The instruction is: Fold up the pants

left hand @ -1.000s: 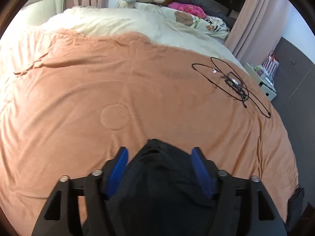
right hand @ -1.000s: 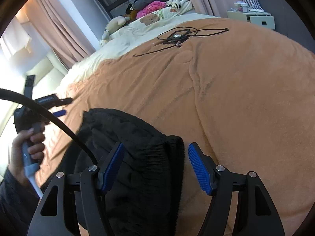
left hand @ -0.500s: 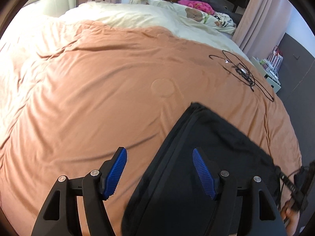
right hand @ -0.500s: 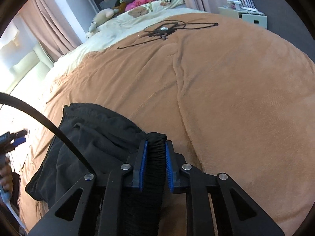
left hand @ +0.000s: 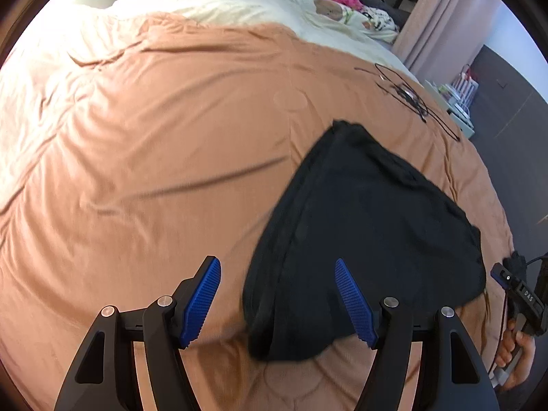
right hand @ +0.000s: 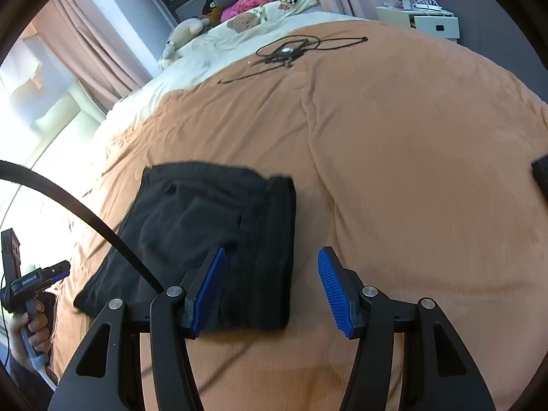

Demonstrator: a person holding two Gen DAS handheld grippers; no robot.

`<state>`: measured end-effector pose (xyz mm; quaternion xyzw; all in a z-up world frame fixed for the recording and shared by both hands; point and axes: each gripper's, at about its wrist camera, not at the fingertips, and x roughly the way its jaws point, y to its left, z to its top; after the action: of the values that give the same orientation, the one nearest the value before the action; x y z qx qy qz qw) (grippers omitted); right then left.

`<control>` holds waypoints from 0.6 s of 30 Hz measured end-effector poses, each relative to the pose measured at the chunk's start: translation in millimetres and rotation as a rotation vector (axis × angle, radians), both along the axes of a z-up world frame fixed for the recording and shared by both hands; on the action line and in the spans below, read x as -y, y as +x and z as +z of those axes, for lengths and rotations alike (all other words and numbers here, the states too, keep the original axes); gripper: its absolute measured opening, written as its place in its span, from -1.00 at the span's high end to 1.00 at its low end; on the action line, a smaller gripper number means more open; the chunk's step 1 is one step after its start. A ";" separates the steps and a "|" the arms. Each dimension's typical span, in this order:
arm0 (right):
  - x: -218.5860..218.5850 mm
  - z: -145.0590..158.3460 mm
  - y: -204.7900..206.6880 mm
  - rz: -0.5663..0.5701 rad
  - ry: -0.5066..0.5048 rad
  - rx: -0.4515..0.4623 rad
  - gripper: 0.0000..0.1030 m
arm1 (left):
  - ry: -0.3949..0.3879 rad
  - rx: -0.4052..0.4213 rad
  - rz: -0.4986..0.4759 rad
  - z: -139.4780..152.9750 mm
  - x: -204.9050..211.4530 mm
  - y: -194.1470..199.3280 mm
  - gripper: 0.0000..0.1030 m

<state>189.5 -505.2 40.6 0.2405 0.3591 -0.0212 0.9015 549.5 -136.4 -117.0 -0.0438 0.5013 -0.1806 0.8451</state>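
The black pants (right hand: 219, 239) lie folded into a compact, roughly rectangular bundle on the orange blanket (right hand: 411, 171) that covers the bed, flat and free of both tools. In the right wrist view the right gripper (right hand: 270, 293) hangs just above the bundle's near edge; its jaws have just been opening and now stand spread, with the blue left pad over the dark cloth and the right pad over bare blanket, so the thick edge of the bundle sits in the gap without being pinched. At about 8 o'clock in that view a hand (right hand: 32, 332) holds the handle of the left gripper (right hand: 54, 270), apart from the pants. In the left wrist view the left gripper (left hand: 277, 303) is spread wide as well; the near left corner of the pants (left hand: 359, 226) shows between its blue pads, but neither pad presses the fabric. At about 4 o'clock there, the other hand (left hand: 517, 349) grips the right tool's handle at the bundle's far corner. Toward 1 o'clock a tangle of black cable (left hand: 407, 94) lies on the blanket, well apart from the pants, and a cream duvet (left hand: 219, 7) with soft toys fills the head of the bed at 12 o'clock.
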 end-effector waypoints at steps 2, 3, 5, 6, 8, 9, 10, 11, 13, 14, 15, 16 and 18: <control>0.3 -2.2 -8.9 0.007 0.025 -0.008 -0.07 | -0.005 -0.010 -0.014 -5.4 -2.7 -7.3 -0.39; 1.3 -3.4 -13.3 0.010 0.041 -0.012 -0.08 | 0.000 -0.009 -0.022 -7.8 -3.3 -11.6 -0.39; 1.9 -5.0 -20.5 0.010 0.053 -0.018 -0.17 | 0.007 -0.012 -0.049 -13.0 -2.9 -19.6 -0.39; 1.8 -5.6 -23.9 0.011 0.056 -0.022 -0.20 | 0.009 -0.018 -0.063 -15.2 -2.5 -21.7 -0.39; 1.6 -5.5 -28.9 0.020 0.069 -0.027 -0.20 | 0.014 -0.029 -0.092 -20.5 -1.0 -25.5 -0.39; 1.7 -6.1 -30.7 0.024 0.076 -0.030 -0.20 | 0.026 -0.032 -0.104 -23.5 0.9 -25.9 -0.37; 1.3 -6.0 -32.1 0.027 0.083 -0.034 -0.20 | 0.041 -0.031 -0.113 -26.1 3.2 -25.7 -0.33; 0.6 -7.3 -31.9 0.035 0.093 -0.043 -0.20 | 0.060 -0.030 -0.119 -29.0 5.7 -25.0 -0.04; -2.2 -9.8 -28.2 0.053 0.106 -0.066 -0.20 | 0.090 -0.048 -0.123 -36.4 8.6 -20.0 0.60; -2.8 -13.5 -24.8 0.060 0.113 -0.084 -0.20 | 0.093 -0.053 -0.114 -39.3 7.9 -15.7 0.75; -4.0 -14.5 -22.3 0.063 0.119 -0.092 -0.20 | 0.094 -0.050 -0.105 -40.3 7.0 -13.6 0.76; -3.6 -17.2 -19.4 0.067 0.130 -0.100 -0.20 | 0.091 -0.048 -0.094 -40.9 5.5 -10.2 0.79; -1.1 -22.7 -12.5 0.071 0.154 -0.108 -0.20 | 0.067 -0.044 -0.065 -41.0 0.7 -2.4 0.82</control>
<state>177.1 -504.1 18.0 0.2945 0.4160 0.0255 0.8600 547.1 -137.1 -158.0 -0.0030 0.5266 -0.1901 0.8285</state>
